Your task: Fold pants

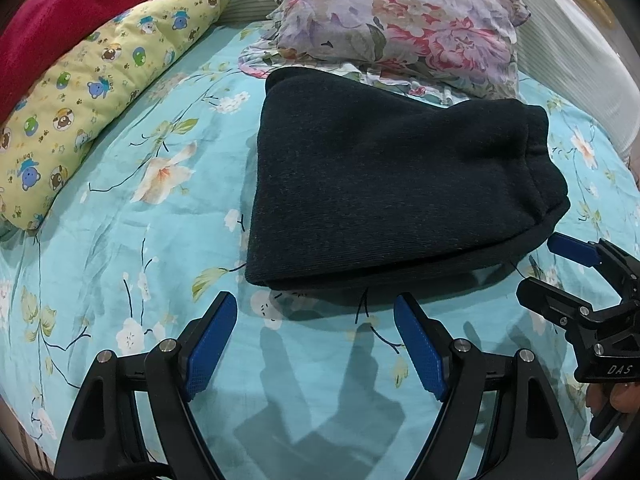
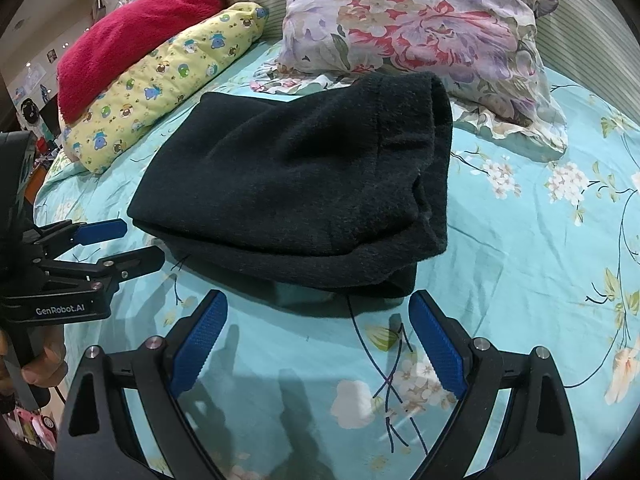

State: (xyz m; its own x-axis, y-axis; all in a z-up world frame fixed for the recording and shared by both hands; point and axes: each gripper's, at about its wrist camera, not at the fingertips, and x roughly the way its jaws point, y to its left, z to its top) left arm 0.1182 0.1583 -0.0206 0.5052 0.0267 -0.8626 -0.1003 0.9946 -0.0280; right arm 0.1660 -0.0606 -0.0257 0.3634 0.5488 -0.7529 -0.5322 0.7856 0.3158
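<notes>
Pants [image 1: 384,188] folded on bedsheet [image 1: 140,248]; left gripper [image 1: 316,312], right gripper [image 2: 318,312] both released, empty.

pants [image 1: 384,184]: dark navy-black, plain knit
sheet [image 1: 140,240]: turquoise, white and peach blossoms, dark twigs
long pillow [image 1: 100,80]: pale yellow, cartoon bears
blanket [image 2: 132,40]: crimson, fuzzy
big pillow [image 2: 408,24]: lilac, pink-red flowers
gripper pads [image 1: 210,344]: blue, on black frames
</notes>
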